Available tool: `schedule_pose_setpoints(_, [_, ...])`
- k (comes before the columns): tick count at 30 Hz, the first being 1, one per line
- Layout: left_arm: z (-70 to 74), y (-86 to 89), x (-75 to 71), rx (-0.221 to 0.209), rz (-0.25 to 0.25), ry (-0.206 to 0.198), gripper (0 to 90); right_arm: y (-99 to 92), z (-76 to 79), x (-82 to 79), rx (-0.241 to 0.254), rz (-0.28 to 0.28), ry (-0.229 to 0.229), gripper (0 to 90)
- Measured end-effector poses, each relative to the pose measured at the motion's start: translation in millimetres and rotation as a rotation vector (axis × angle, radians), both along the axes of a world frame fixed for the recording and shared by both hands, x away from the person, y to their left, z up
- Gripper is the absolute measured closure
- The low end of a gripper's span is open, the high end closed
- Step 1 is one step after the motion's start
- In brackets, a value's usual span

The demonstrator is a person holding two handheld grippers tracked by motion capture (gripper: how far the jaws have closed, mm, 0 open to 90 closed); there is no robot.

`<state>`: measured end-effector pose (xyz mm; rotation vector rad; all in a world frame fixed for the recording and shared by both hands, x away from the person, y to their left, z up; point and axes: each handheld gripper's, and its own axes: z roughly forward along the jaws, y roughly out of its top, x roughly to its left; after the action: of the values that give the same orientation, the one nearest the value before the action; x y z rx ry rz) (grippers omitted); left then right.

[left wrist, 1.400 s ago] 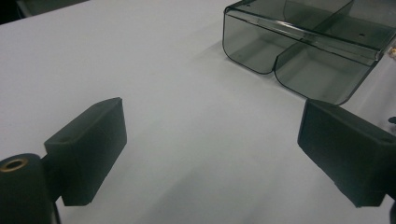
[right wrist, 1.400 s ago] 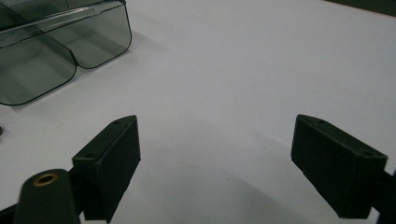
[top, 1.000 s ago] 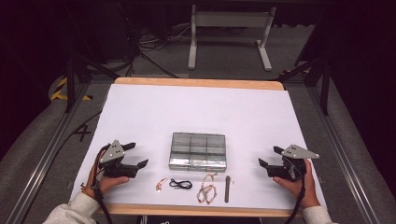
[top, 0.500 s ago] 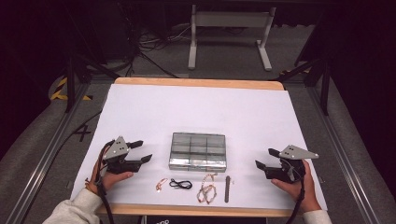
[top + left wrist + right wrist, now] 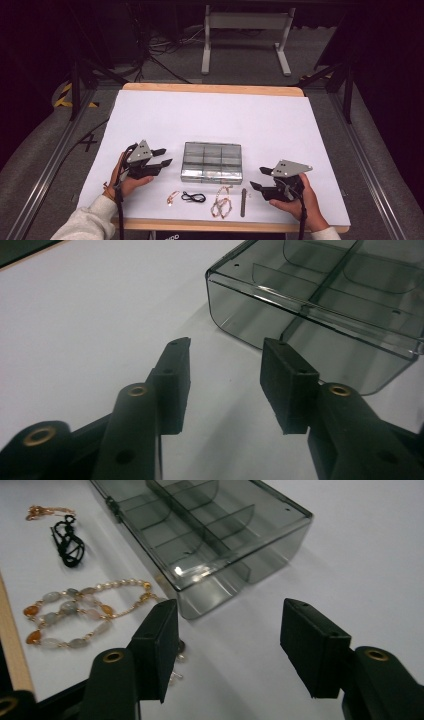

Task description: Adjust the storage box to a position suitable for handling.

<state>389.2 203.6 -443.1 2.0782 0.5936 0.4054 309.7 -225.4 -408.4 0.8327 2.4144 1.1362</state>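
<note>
Tool (image 5: 226, 372) jaws, matte black blocks, flank glossy smoky-plastic box (image 5: 320, 300).

A dim lab or studio: white-covered table (image 5: 210, 120) inside a metal frame (image 5: 47, 170), cables (image 5: 155, 50) across grey floor.

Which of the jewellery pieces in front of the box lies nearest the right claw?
The beaded bracelet with orange and pale stones, beside the right claw; the black cord and gold chain lie farther off.

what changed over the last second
Both hands moved inward toward the clear box: the left hand-held gripper from the left, the right hand-held gripper from the right. Their jaws have just been closing, with nothing between them. Box, bracelet, black cord and table stayed put.
</note>
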Motion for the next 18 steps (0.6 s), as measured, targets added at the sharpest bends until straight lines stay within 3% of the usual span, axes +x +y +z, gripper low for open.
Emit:
schedule_pose_setpoints(3, [1.0,-7.3,5.9,0.012,-0.010,-0.007,61.0,12.2,0.6,0.8,-0.010,0.027,0.015,42.0])
schedule_pose_setpoints(11, [-0.7,-24.4,21.9,0.032,-0.023,0.008,65.8,26.0,-5.4,7.4,-0.030,0.018,0.062,41.5])
schedule_pose_setpoints(18, [-6.2,-32.1,29.0,0.062,-0.036,0.024,71.6,37.4,-7.9,13.7,-0.035,0.010,0.072,41.4])
